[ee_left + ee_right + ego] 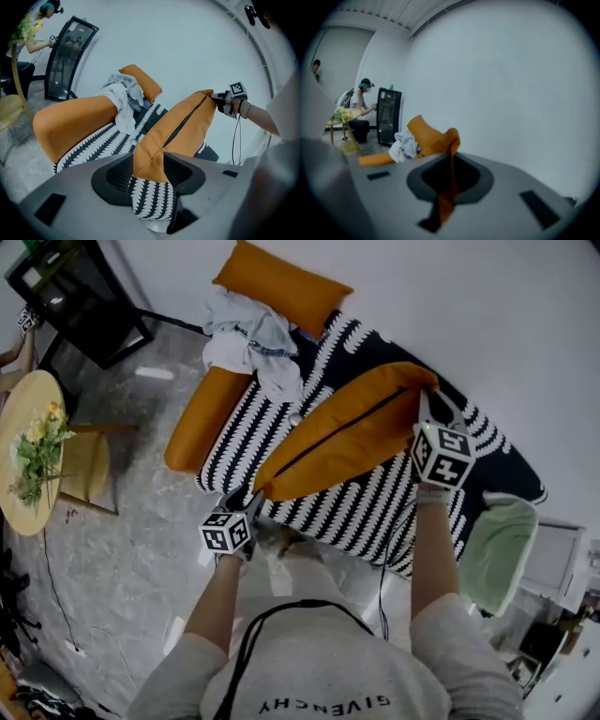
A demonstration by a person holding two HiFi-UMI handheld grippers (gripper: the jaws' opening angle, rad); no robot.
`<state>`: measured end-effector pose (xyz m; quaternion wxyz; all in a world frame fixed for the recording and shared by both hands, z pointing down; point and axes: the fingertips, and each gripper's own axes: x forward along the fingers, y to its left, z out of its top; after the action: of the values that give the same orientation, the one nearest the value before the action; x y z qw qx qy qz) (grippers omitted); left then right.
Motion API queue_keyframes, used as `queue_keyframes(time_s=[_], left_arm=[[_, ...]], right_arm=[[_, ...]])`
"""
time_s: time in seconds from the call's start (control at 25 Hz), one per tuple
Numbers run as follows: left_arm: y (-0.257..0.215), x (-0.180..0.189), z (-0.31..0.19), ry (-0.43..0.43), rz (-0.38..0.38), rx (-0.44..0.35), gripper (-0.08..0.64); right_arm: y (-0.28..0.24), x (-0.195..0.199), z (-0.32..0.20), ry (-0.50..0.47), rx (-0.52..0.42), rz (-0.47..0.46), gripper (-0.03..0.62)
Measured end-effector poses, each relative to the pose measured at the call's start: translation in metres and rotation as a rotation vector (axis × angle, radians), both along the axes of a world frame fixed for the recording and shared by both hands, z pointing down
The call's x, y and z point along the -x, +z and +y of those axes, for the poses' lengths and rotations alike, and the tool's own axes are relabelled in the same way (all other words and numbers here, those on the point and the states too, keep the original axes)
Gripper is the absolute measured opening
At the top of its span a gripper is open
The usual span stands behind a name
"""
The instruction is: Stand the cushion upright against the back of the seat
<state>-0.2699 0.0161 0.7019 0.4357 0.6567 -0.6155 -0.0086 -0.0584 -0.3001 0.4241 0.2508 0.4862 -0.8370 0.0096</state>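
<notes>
A long orange cushion with a dark zip hangs slantwise over the black-and-white patterned seat. My right gripper is at its far upper corner and is shut on the orange fabric, which runs pinched between the jaws in the right gripper view. My left gripper is at the cushion's near lower corner by the seat's front edge. In the left gripper view the jaws stand wide and the cushion's corner lies loosely between them. The right gripper also shows there at the cushion's far end.
An orange bolster lies along the seat's left side, with a second orange cushion and a heap of pale clothes at the far end. A round table with flowers, a black cabinet and a green pad stand around.
</notes>
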Motion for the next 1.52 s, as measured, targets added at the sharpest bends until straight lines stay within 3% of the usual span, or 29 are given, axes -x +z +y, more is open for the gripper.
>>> queue_keyframes(time_s=[0.2, 0.36, 0.4, 0.44, 0.72, 1.04, 1.2, 1.52], left_arm=[[0.024, -0.005, 0.010, -0.119, 0.100, 0.032, 0.221], [0.018, -0.009, 0.003, -0.149, 0.119, -0.047, 0.219], [0.016, -0.009, 0.002, -0.165, 0.128, -0.062, 0.201], [0.014, -0.009, 0.001, -0.175, 0.132, -0.070, 0.112], [0.000, -0.016, -0.012, -0.176, 0.044, -0.063, 0.075], [-0.022, -0.015, -0.052, -0.183, -0.010, -0.074, 0.072], [-0.035, -0.021, -0.080, -0.160, -0.028, -0.108, 0.072], [-0.051, -0.043, -0.136, -0.091, -0.061, -0.181, 0.072]], right_arm=[[0.001, -0.005, 0.000, -0.043, 0.000, 0.014, 0.029], [0.002, -0.018, 0.002, -0.052, -0.003, 0.025, 0.029], [0.003, -0.024, 0.003, -0.049, -0.002, 0.026, 0.029], [0.004, -0.031, 0.004, -0.044, 0.000, 0.026, 0.029], [0.013, -0.094, 0.019, 0.005, 0.019, 0.068, 0.029], [0.035, -0.179, 0.041, 0.135, 0.085, 0.037, 0.029], [0.056, -0.223, 0.055, 0.215, 0.124, 0.069, 0.029], [0.100, -0.288, 0.060, 0.315, 0.200, 0.023, 0.028]])
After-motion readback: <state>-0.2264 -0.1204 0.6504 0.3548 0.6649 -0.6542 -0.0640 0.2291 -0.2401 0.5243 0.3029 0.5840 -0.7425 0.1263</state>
